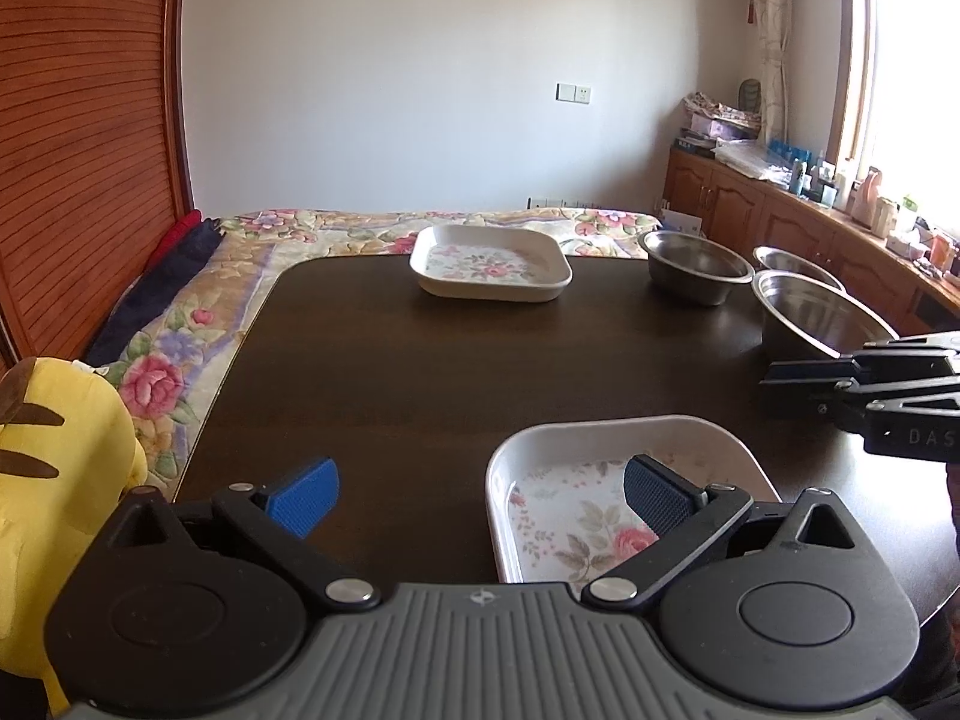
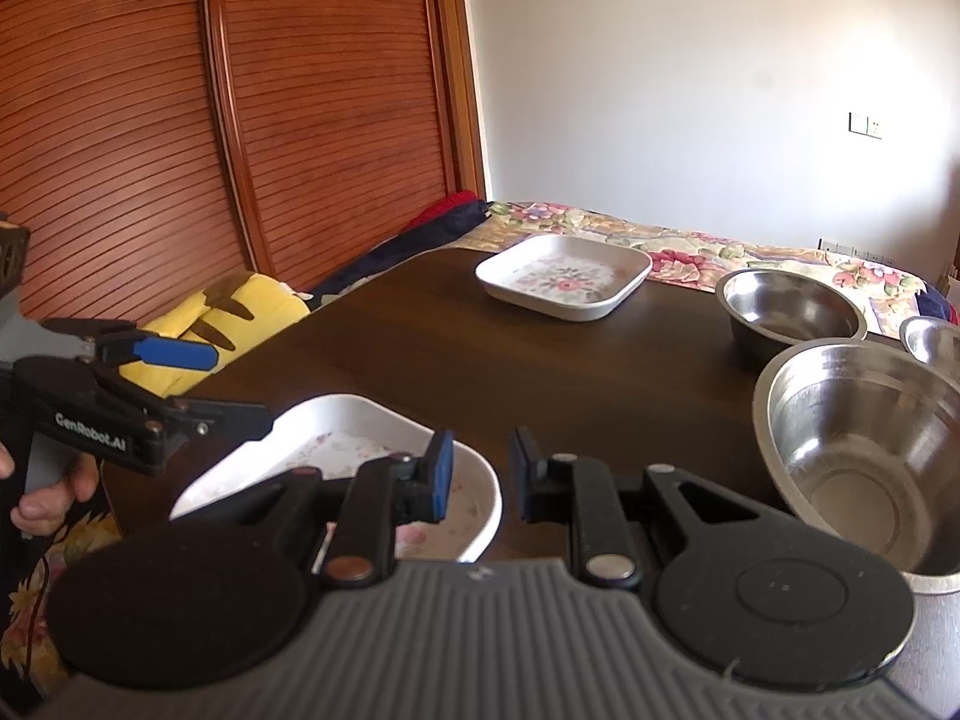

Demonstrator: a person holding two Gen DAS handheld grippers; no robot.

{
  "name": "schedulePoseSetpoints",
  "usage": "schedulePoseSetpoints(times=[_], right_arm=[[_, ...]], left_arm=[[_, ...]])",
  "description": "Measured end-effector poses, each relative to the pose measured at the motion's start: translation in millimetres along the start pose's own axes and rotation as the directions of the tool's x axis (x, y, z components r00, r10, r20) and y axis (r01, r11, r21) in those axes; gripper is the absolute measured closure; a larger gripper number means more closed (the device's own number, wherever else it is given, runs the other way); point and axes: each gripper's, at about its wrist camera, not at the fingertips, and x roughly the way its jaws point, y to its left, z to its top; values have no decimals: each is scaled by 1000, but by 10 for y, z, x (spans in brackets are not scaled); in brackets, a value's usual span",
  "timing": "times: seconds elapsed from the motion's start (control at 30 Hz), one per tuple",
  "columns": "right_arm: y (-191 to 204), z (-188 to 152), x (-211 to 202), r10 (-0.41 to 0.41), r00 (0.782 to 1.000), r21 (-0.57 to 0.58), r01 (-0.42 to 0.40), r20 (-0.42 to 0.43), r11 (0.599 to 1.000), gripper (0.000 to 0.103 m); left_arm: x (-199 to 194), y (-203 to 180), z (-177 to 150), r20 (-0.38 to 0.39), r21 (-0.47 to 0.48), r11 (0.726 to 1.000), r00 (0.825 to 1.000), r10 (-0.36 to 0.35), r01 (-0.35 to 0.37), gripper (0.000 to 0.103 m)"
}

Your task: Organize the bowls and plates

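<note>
blue rubber pads lined both pairs of tongs, and neither pair held anything. the left tongs [image 1: 477,495] were spread wide, one pad over the bare table [image 1: 420,372] and the other over the near plate [image 1: 558,516], a white square dish with a flower print that sat at the table's front edge. the pad looked to be above the plate's inside rather than touching it, though the view did not settle that. the right tongs [image 2: 480,474] were parted by a narrow gap, empty, with the left pad over the near plate's right rim and the right pad over dark wood. in the right view a hand [image 2: 45,495] showed on the grip of the left tongs.

further out, a second plate [image 1: 489,264] of the same pattern lay well apart at the far side of the table. three steel bowls stood on the right: a large bowl [image 2: 858,456] nearest, just beside the right tongs, a middle bowl [image 2: 789,315] behind it, and a small bowl [image 1: 795,264] half hidden behind the large one. off the table lay a flowered bedspread [image 1: 180,372] and a yellow plush toy [image 1: 54,480].

judged from this, the sorting had hardly begun: no plate lay on another and no bowl sat inside another. stacking the two plates and nesting the three bowls all seemed left to do, with the near plate the likely first pick.
</note>
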Motion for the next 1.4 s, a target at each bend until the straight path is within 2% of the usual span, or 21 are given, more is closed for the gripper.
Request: schedulePoseSetpoints(times=[0.47, 0.77, 0.97, 1.13, 1.4], right_arm=[[-103, 230, 85, -7, 1000, -21, 7, 26, 1000, 80], [-151, 504, 241, -20, 999, -64, 22, 39, 998, 80], [-238, 661, 413, -27, 999, -56, 28, 21, 998, 80], [-298, 792, 596, -43, 999, -45, 44, 7, 998, 80], [-442, 990, 968, -91, 995, -32, 90, -35, 995, 80]], left_arm=[[72, 134, 292, 13, 41, 998, 999, 41, -41, 0], [145, 255, 551, 63, 38, 999, 998, -23, 21, 0], [279, 317, 740, 72, 36, 998, 996, -53, 51, 10], [449, 347, 873, 68, 54, 997, 996, -60, 57, 12], [802, 407, 1060, 45, 63, 994, 995, -89, 86, 30]])
